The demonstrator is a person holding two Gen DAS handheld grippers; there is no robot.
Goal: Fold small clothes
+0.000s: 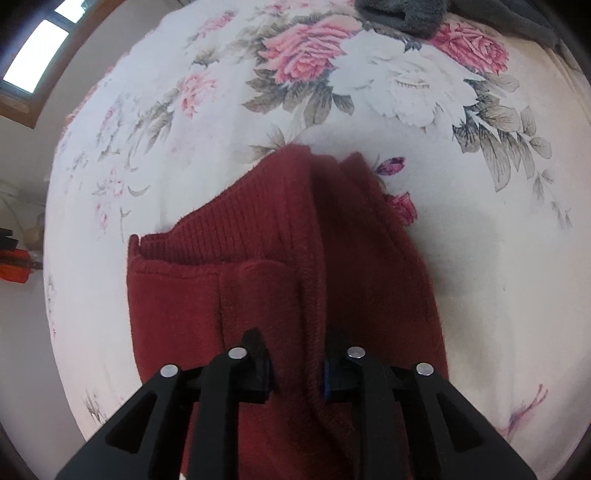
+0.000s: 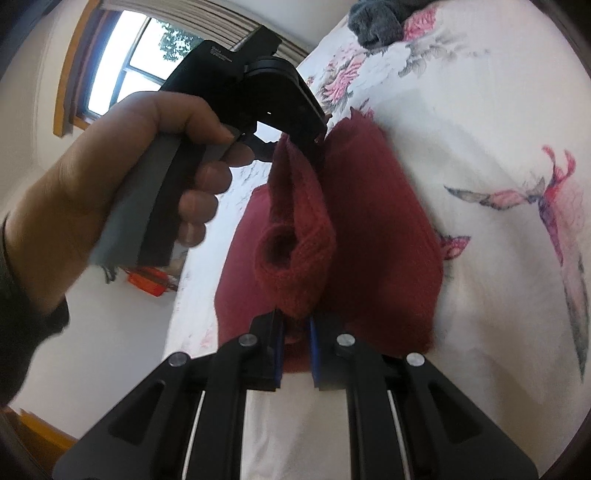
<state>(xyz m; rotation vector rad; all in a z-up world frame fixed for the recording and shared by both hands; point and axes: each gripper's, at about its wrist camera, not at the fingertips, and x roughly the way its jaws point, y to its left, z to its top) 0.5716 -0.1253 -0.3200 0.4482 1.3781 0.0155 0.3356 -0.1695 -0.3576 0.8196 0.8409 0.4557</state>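
Observation:
A small dark red knit garment [image 1: 280,266] with a ribbed hem hangs over the floral bed sheet [image 1: 480,258]. My left gripper [image 1: 297,369] is shut on a thick fold of it, held between both pads. In the right wrist view the same red garment [image 2: 369,240] stretches between the two tools, with a rolled sleeve cuff [image 2: 291,254] drooping in front. My right gripper [image 2: 295,347] is shut on the near end of that red fabric. A hand [image 2: 122,177] holds the left gripper's body [image 2: 258,92] at the garment's far end.
A dark grey fleece garment [image 1: 406,14] lies at the far edge of the bed, also seen as a grey clump [image 2: 376,22]. A window [image 2: 125,62] is beyond the bed. An orange object [image 2: 147,284] sits on the floor beside the bed.

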